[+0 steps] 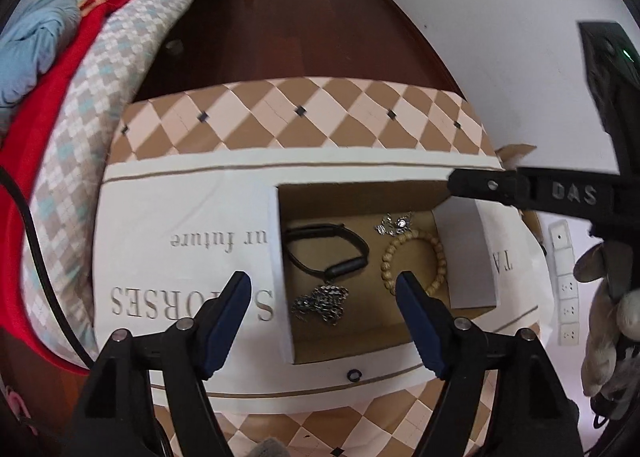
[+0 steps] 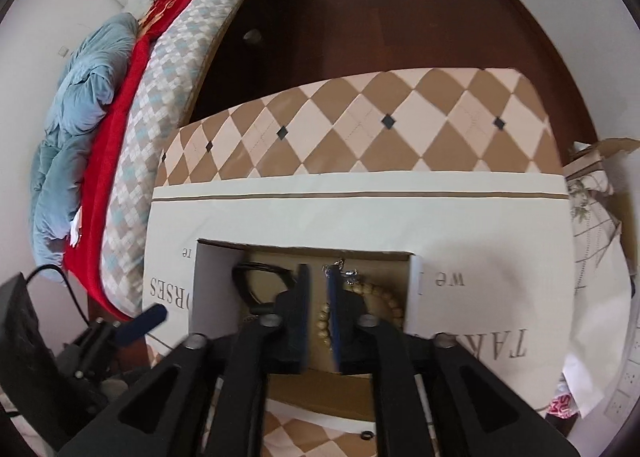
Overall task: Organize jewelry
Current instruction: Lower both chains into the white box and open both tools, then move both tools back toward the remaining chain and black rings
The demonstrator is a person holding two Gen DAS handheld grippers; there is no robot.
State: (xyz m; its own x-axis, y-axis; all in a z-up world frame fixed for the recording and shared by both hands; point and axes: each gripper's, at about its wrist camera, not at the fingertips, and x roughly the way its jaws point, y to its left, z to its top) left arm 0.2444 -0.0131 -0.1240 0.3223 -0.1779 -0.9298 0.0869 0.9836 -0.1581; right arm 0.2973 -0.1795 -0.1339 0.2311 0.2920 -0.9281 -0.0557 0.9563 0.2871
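An open cardboard box (image 1: 360, 345) sits on a white printed sheet. Inside lie a black band bracelet (image 1: 326, 247), a silver chain (image 1: 320, 303), a wooden bead bracelet (image 1: 416, 259) and a small silver trinket (image 1: 394, 224). My left gripper (image 1: 324, 285) is open above the box's near side, holding nothing. My right gripper (image 2: 318, 277) hovers over the box with its jaws nearly together and a narrow gap between them, nothing visibly held. It shows in the left wrist view (image 1: 492, 185) above the box's far right corner. The bead bracelet (image 2: 384, 295) and black band (image 2: 256, 277) show beside its fingers.
The box rests on a table with a brown and cream diamond cloth (image 1: 304, 125). A bed with red and checked covers (image 1: 80, 117) runs along the left. A power strip (image 1: 564, 281) lies to the right. A small black ring (image 1: 354, 374) lies near the front edge.
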